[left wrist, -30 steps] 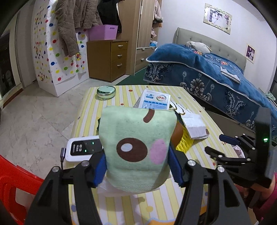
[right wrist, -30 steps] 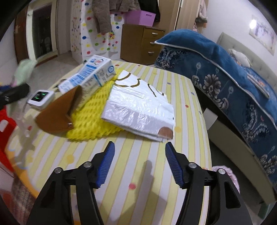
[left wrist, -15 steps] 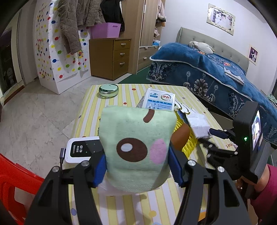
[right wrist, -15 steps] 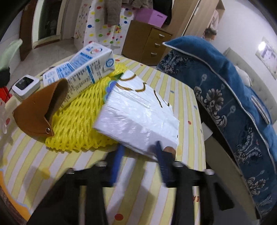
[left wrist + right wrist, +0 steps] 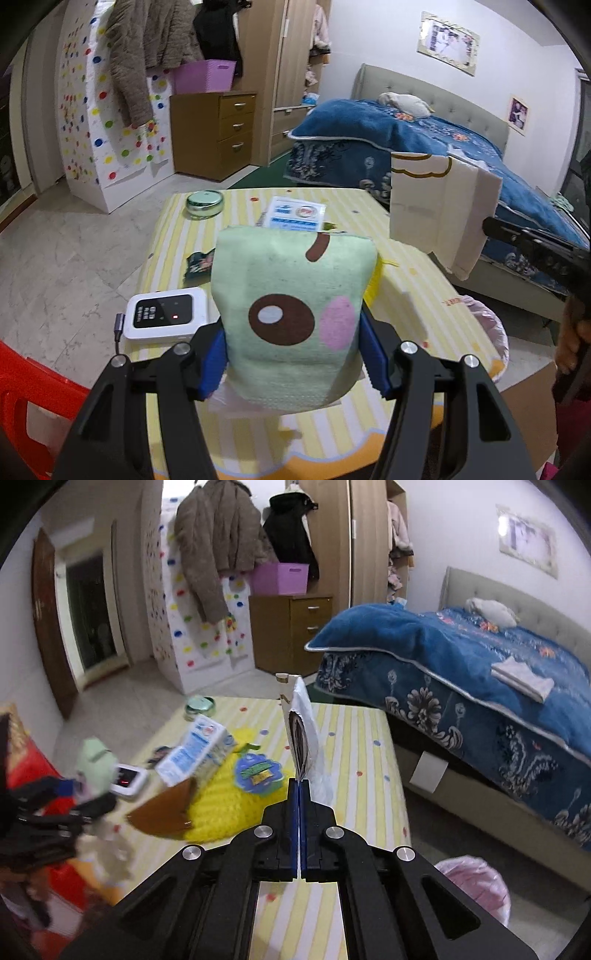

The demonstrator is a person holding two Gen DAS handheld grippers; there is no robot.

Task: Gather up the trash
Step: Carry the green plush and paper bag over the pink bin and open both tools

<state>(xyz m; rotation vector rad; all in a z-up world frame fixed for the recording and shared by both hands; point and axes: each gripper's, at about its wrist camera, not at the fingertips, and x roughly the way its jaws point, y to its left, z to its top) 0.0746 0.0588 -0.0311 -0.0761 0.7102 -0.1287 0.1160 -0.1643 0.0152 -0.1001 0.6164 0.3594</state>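
Right wrist view: white paper bag [image 5: 304,734], flat on the bench [image 5: 354,753] half a second ago, now lifted clear, pinched edge-on in the fully shut jaws of the right gripper [image 5: 300,786]. Next, probably across to the lined bin [image 5: 476,886]. Left gripper [image 5: 291,354] still clamped on the green cloth [image 5: 291,317].

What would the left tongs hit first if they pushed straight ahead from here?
Probably the milk carton lying just beyond the green cloth the left tongs hold; depth behind the cloth is hidden, so that is uncertain.

White paper bag [image 5: 304,734] lifted, edge-on
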